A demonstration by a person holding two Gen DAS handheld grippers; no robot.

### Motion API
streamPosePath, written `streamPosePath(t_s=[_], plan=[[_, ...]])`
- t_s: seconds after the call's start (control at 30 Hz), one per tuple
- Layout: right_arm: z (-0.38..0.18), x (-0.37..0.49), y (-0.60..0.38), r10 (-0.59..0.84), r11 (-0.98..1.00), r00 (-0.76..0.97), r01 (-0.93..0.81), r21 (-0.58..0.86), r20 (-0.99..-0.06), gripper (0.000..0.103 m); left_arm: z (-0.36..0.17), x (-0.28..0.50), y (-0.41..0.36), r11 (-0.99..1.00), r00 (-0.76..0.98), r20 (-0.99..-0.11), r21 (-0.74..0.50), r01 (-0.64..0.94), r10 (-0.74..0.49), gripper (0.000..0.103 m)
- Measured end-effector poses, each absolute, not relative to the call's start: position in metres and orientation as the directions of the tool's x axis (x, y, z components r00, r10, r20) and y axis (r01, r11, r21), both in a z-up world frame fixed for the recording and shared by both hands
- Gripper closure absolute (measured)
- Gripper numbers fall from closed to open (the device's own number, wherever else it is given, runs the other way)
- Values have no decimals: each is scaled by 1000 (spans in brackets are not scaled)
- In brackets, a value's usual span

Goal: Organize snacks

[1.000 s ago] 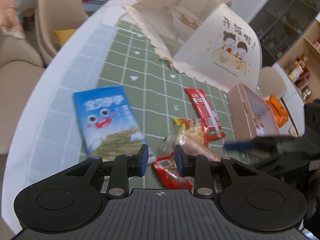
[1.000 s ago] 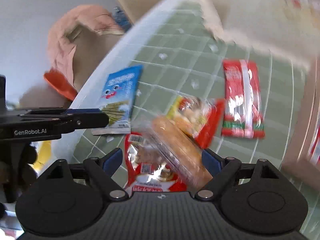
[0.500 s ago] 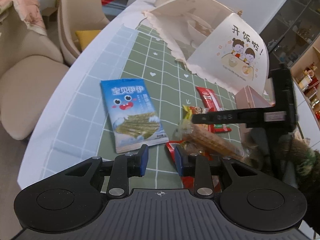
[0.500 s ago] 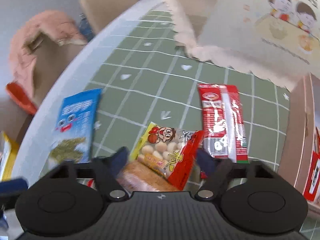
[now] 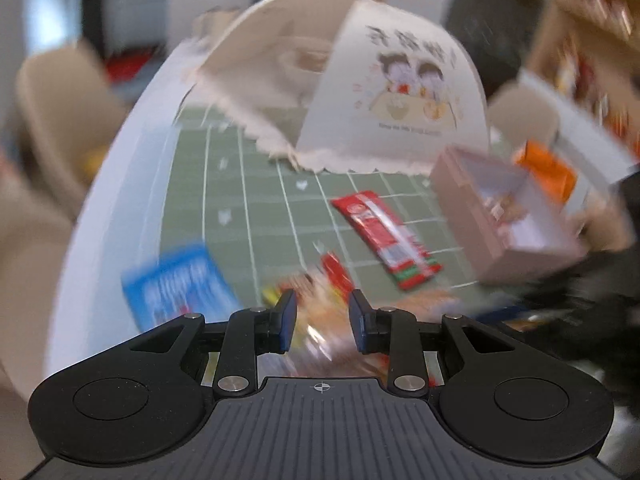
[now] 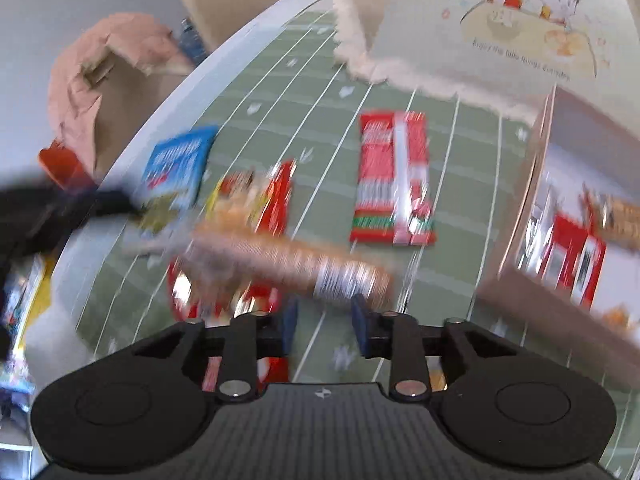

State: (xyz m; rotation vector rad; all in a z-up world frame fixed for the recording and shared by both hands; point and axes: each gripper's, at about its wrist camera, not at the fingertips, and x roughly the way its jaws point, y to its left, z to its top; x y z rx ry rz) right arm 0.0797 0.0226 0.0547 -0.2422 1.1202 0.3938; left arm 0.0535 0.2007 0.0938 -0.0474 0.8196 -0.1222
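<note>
Left wrist: your left tongs (image 5: pixel 322 320) stand narrowly apart, empty, over the snack pile (image 5: pixel 320 280); box (image 5: pixel 508 216) at two o'clock.

Right wrist: your right tongs (image 6: pixel 325 326) have just closed; whether they pinch the biscuit pack (image 6: pixel 296 264) you can't tell. Swing fast and it may slip short of the box (image 6: pixel 532 288) at three o'clock.

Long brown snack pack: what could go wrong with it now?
The right hand-held gripper has just been closing, but the long brown snack pack lies just past its tips, with green mat showing between the jaws, so it may have missed. Everything is blurred with motion; a swing could knock the red snack packet or bump the pink box.
</note>
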Motion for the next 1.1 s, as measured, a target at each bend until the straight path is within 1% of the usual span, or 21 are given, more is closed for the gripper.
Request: streamPosePath(t_s=[0.07,0.1,0.17,0.23,0.27,0.33,0.4,0.47,0.5,0.57,0.63,0.7,0.77,0.8,0.83,0.87,0.97,1.1], plan=[[54,63,22,175,899,388,-437,-14,-905,72,85,79,198,991,651,-756,24,130,-67,71],[56,55,20,172,897,400,-442,-25,-900,71,80,89,198,987,641,-766,61,149,-49,71],[63,42,15,160,899,432,-435,-49,-887,61,69,103,194,971,615,-787,115,211,-41,71],[71,33,5,146,910,470,-408,-68,-871,46,60,107,186,939,585,-807,135,315,-80,71],[75,29,-1,139,918,483,-390,-70,-865,44,55,105,179,909,560,-822,145,391,-109,71],[79,27,-13,127,932,483,-358,-63,-867,39,47,96,166,848,525,-841,180,498,-130,77],[79,24,-25,120,945,470,-324,-45,-875,39,40,86,156,791,492,-858,197,579,-147,77],[76,22,-32,118,956,456,-294,-24,-882,39,40,78,151,752,479,-862,204,627,-165,76],[74,21,-34,118,959,451,-283,-16,-885,39,41,77,149,737,474,-864,210,642,-167,73],[70,18,-36,118,964,446,-266,-6,-887,39,43,78,150,721,489,-861,249,646,-141,72],[67,14,-38,117,968,442,-251,2,-889,39,42,86,153,709,509,-856,306,636,-86,70],[65,11,-39,123,972,434,-235,19,-893,39,39,95,156,695,486,-872,317,645,-53,70],[62,7,-41,120,975,429,-220,25,-895,39,39,105,158,694,442,-894,272,667,-75,61],[62,5,-42,117,977,428,-214,25,-896,39,39,108,158,695,418,-904,243,677,-92,52],[61,4,-43,116,978,427,-206,28,-897,38,39,111,158,697,393,-913,212,685,-110,45],[60,3,-44,114,980,426,-196,32,-897,38,40,114,157,701,375,-918,185,689,-127,44],[58,-2,-49,108,986,421,-164,42,-901,38,42,120,158,712,394,-908,183,677,-142,45],[56,-9,-55,110,990,417,-129,61,-902,34,36,135,162,721,440,-892,242,649,-98,46]])
